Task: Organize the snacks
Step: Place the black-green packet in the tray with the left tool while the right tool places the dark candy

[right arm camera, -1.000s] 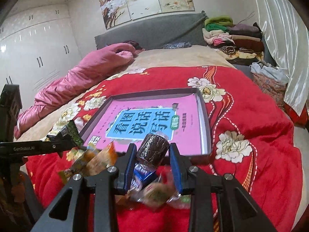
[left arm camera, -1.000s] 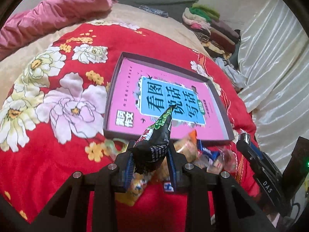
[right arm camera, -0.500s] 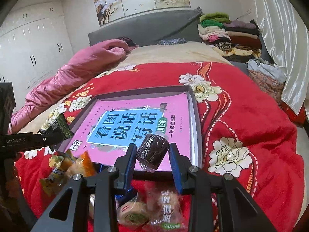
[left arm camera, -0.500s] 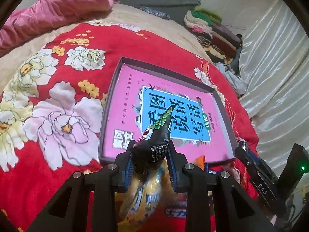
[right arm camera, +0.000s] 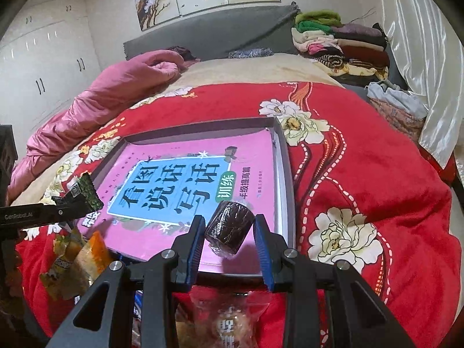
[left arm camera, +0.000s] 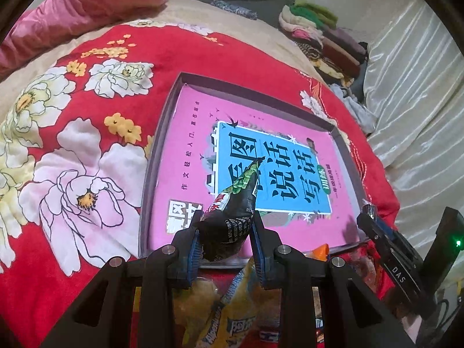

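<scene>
A shallow grey box (left arm camera: 156,156) lies on the red flowered blanket, with a pink and blue book flat inside it. My left gripper (left arm camera: 226,233) is shut on a black snack packet (left arm camera: 237,203) with a green tip, held over the box's near edge. My right gripper (right arm camera: 229,229) is shut on a round brown wrapped cake (right arm camera: 232,223), over the near right part of the box (right arm camera: 285,179). In the right wrist view the left gripper (right arm camera: 72,203) reaches in from the left. Loose snacks lie in front of the box: a yellow packet (left arm camera: 229,313) and a clear-wrapped pastry (right arm camera: 226,319).
A pink quilt (right arm camera: 116,92) is bunched at the far left of the bed. Folded clothes (right arm camera: 333,37) are stacked at the far right by a pale curtain (left arm camera: 420,101). White wardrobe doors (right arm camera: 43,58) stand to the left. More orange and yellow packets (right arm camera: 75,261) lie at the box's near left corner.
Both grippers have moved forward and down toward the box, each still holding its snack. The loose snack pile has slipped below the fingers in both views.
</scene>
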Action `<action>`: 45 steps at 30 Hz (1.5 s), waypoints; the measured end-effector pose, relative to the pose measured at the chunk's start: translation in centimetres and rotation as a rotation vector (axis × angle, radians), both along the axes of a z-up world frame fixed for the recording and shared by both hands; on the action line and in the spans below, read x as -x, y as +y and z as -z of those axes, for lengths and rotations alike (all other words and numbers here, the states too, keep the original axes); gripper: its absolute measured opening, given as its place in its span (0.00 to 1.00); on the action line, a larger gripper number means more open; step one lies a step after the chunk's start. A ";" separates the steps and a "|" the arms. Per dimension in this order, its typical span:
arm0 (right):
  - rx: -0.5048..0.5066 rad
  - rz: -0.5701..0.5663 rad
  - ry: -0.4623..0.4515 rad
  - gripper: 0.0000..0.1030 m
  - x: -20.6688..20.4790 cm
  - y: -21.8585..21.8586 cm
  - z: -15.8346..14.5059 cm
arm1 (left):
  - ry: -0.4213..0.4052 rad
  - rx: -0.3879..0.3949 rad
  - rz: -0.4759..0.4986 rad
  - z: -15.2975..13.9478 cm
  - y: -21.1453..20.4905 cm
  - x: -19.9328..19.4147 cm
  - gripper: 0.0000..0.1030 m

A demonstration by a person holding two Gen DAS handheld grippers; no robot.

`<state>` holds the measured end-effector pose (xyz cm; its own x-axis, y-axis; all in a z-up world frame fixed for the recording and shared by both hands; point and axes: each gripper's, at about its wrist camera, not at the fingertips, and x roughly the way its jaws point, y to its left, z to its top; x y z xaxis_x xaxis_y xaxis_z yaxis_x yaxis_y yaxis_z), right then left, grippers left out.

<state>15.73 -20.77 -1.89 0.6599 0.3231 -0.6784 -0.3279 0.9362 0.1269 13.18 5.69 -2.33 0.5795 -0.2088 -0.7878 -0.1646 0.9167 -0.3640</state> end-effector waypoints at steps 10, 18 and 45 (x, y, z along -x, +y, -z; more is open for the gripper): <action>0.039 0.001 0.046 0.34 -0.5 0.2 1.1 | 0.037 -0.025 0.012 1.0 -0.1 -0.6 0.30; 0.044 0.001 0.045 0.34 -0.3 0.3 1.1 | 0.043 -0.031 0.016 1.2 -0.2 -0.7 0.31; -0.007 0.020 0.019 0.42 0.0 -0.6 0.1 | 0.011 -0.086 0.026 -0.3 -0.6 -0.2 0.41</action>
